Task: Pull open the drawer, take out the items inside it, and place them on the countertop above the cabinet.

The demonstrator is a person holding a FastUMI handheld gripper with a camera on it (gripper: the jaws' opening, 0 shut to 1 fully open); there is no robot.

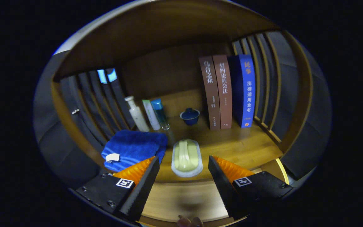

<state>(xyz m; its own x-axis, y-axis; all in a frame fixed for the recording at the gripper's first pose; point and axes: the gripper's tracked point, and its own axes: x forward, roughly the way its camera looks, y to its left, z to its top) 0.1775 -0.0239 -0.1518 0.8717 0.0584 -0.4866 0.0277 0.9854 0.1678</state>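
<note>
The tool (184,167) is spread wide, gripping nothing. Just ahead, between its fingers, a pale green brush (186,156) lies on the counter (241,148): probably light, stiff and slippery, best pinched across its raised handle. Beyond stand bottles (150,115) and books (228,91).

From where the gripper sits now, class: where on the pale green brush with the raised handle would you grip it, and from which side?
Grip the brush by the raised ridge handle along its top, coming straight from above and in front. The handle runs lengthwise away from the open gripper, so the fingers can likely close across its narrow sides. The flat base lies low on the wooden countertop, offering little edge to pinch.
</note>
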